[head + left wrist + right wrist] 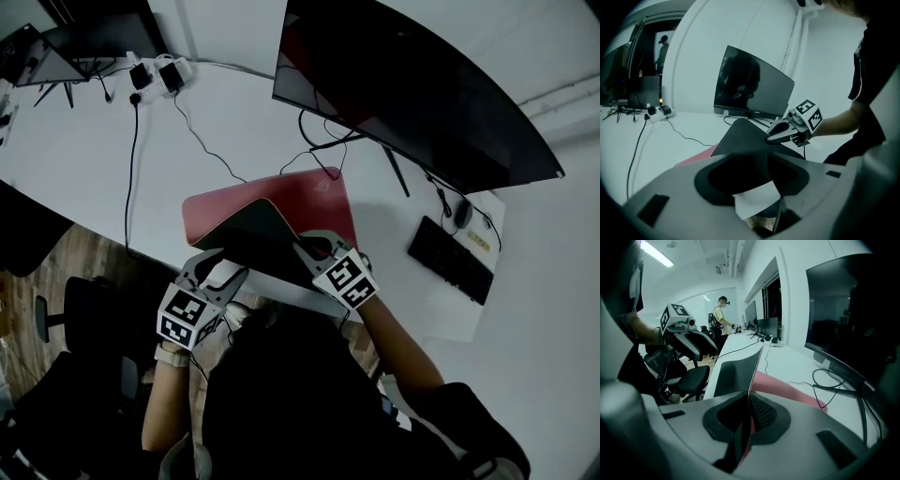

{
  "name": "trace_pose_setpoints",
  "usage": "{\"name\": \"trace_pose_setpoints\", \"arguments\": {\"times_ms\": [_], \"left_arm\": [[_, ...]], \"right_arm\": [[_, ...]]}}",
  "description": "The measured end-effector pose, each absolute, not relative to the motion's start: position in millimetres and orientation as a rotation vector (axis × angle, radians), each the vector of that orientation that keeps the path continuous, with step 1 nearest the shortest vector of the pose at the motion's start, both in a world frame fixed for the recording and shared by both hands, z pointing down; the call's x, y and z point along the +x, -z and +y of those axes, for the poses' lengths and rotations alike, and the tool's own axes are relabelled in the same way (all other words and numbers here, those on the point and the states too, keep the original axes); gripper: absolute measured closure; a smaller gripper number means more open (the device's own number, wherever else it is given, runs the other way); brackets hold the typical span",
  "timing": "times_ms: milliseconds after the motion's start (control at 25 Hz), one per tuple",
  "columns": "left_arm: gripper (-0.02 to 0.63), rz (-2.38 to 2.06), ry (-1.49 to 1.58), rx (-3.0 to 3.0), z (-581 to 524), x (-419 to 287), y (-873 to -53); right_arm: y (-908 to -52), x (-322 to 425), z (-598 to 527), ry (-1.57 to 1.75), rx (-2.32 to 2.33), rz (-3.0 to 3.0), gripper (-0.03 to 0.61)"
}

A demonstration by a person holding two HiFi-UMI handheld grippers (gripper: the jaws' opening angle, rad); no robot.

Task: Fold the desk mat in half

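Note:
The desk mat lies on the white desk (75,159) in front of me, red on top (319,192). Its near half is lifted and turned over, so the black underside (258,230) faces up. My right gripper (314,246) is shut on the raised edge, and the thin edge runs straight between its jaws (747,420). My left gripper (214,265) stands open at the mat's near left corner. In the left gripper view (757,187) the black corner (740,140) reaches toward the gap, with no pad pressing on it. The right gripper (780,133) shows beyond, pinching the edge.
A large curved monitor (412,94) stands behind the mat, with a keyboard (450,258) and mouse (462,213) to its right. Cables cross the desk to a power strip (155,75). An office chair (84,309) is at the left, and a person (721,312) stands far off.

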State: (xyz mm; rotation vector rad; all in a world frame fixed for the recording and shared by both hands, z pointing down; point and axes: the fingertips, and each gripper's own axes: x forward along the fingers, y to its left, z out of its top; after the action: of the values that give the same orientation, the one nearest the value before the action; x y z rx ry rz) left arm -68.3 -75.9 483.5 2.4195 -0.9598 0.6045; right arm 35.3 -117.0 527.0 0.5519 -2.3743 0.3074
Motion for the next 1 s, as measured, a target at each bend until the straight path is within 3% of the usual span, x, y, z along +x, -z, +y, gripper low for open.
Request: {"name": "trace_pose_setpoints", "arguments": {"times_ms": [1000], "left_arm": [[0.387,-1.043,-0.746,2.202,-142,-85,-558]], "right_arm": [[-577,112,-200,-0.542,0.847,-2.265,0.548]]}}
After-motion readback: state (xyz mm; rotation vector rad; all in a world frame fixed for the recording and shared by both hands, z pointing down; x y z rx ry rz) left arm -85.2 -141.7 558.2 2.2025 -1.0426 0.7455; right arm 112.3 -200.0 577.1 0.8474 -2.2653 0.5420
